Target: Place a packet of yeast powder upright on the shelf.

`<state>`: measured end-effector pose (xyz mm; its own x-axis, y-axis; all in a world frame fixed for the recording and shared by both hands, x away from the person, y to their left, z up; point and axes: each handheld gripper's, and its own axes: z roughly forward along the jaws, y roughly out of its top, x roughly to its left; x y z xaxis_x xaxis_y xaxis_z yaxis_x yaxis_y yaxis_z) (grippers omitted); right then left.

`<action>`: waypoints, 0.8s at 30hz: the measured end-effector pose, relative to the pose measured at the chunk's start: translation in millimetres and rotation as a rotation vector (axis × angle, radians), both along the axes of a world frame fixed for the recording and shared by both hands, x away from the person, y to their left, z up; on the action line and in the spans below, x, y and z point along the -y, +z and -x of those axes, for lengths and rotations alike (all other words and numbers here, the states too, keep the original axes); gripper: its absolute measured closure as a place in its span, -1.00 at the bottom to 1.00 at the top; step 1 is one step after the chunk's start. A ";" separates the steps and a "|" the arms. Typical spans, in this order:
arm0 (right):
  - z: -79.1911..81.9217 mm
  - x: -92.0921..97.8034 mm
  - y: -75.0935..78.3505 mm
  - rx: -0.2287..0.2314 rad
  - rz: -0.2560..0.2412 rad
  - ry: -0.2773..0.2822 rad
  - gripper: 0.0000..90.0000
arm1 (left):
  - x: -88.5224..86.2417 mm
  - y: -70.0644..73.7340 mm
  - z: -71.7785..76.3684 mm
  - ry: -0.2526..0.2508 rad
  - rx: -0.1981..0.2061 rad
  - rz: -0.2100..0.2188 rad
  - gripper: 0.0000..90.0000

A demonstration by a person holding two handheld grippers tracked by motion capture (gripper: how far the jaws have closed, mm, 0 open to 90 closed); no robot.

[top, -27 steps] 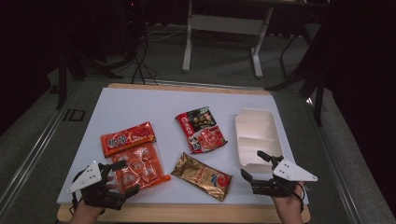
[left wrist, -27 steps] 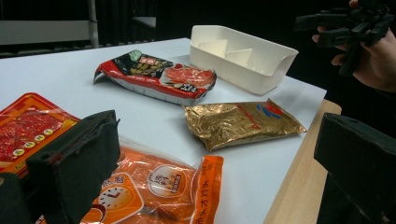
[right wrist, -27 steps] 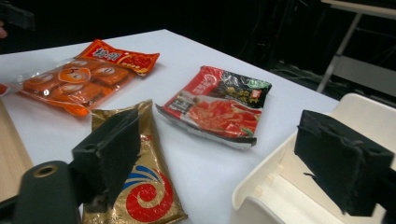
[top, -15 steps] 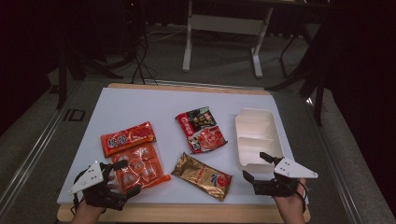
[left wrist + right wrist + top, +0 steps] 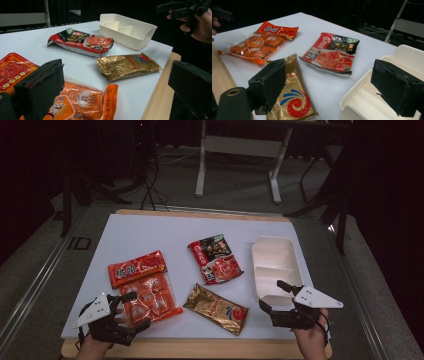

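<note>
Packing not yet begun: white tray (image 5: pixel 272 265) sitting at right of frame with all compartments bare; four packets lying flat on the table (image 5: pixel 150 232).

Left tool (image 5: pixel 131 312), lower left of frame: jaws spread, straddling the near edge of the orange packet (image 5: pixel 148 300), gripping nothing.

Right tool (image 5: pixel 272 297), lower right of frame: jaws spread, hovering at the near corner of the tray, beside the gold packet (image 5: pixel 216 309).

Orange packet: long axis running from bottom of frame toward the top, far end touching the red packet (image 5: pixel 136 267).

Gold packet: long axis running diagonally, upper left to lower right.

Remaining: gripping, lifting, placing each packet, the black-and-red packet (image 5: pixel 215 261) included.
</note>
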<state>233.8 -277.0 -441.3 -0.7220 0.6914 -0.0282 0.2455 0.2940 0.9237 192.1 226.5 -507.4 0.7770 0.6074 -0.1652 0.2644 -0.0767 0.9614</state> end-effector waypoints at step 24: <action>-16.0 -48.7 19.8 -0.023 0.025 0.161 -0.75 | 0.7 -1.1 -1.2 -0.015 -0.018 -0.003 -0.99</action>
<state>249.8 -228.4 -421.5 -0.8239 0.5661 -0.0263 0.2143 0.3542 0.9103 193.3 225.7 -508.5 0.7830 0.5962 -0.1773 0.2805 -0.0841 0.9562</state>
